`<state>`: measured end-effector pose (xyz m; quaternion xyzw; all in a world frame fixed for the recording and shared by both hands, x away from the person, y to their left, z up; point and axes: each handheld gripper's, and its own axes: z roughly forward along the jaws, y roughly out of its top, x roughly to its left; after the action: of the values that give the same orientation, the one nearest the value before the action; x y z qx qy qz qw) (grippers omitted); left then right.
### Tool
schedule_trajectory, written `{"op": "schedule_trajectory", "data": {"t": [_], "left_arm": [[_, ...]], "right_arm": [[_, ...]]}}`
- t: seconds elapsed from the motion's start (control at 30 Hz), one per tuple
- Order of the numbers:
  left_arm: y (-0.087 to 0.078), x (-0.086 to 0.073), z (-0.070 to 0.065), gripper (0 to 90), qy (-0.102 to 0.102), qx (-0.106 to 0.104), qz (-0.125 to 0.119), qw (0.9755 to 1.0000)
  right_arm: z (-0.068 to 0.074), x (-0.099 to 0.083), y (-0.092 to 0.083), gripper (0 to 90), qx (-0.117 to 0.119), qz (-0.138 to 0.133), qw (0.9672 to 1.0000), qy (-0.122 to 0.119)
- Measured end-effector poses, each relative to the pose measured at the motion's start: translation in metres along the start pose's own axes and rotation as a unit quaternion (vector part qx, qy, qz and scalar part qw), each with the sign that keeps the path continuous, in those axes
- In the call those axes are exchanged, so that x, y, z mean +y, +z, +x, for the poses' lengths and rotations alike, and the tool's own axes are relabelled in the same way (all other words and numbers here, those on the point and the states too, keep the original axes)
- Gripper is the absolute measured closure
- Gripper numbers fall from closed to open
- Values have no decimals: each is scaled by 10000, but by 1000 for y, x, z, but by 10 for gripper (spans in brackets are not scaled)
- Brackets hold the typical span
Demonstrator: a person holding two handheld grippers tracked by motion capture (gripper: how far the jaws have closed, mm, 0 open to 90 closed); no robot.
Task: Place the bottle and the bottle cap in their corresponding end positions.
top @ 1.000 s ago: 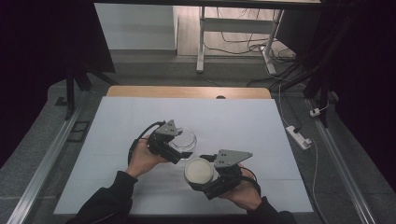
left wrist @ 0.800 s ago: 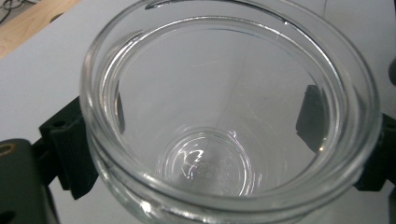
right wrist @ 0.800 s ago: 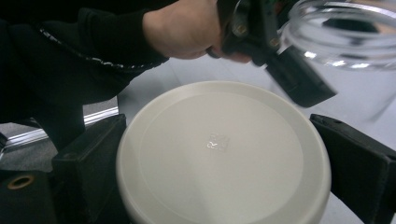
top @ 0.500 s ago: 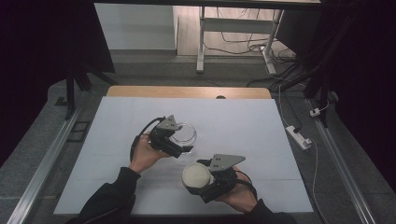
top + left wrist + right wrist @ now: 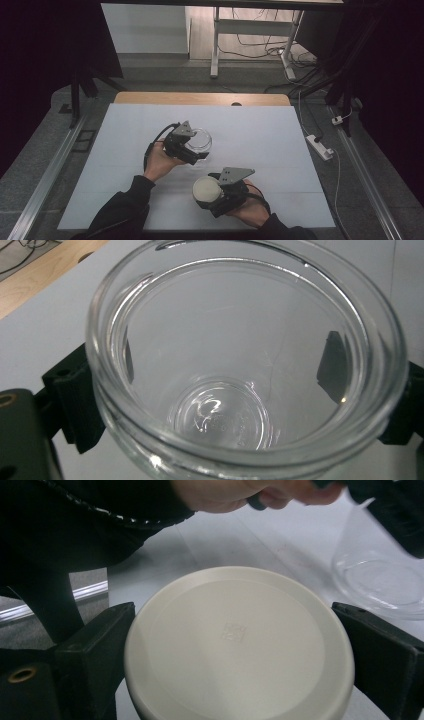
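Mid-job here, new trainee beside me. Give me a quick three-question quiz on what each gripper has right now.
1. True or false: the left gripper is clamped on the glass jar.
2. What does the right gripper hold? A) a cream lid B) a spoon C) nothing
3. Fill in: the jar's mouth is ____ (open or covered).

Key
1. True; a jaw presses on each side of the jar.
2. A, the cream lid, held across its rim.
3. Open; the jar looks empty.

In the left gripper view the jar [image 5: 240,370] is cut off at the near edge, its outer wall hiding most of both jaws. In the right gripper view the lid [image 5: 239,645] runs off the bottom; the hand [image 5: 250,492] above is blurred.
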<state>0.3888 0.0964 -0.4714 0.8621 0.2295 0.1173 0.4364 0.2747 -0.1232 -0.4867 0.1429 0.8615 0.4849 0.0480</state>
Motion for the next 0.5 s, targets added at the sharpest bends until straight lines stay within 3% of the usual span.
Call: {"op": "schedule_trajectory", "data": {"t": [0.5], "left_arm": [[18, 2, 14, 68, -59, 156, 8, 9999]], "right_arm": [[-3, -9, 25, 76, -74, 253, 9996, -93]]}}
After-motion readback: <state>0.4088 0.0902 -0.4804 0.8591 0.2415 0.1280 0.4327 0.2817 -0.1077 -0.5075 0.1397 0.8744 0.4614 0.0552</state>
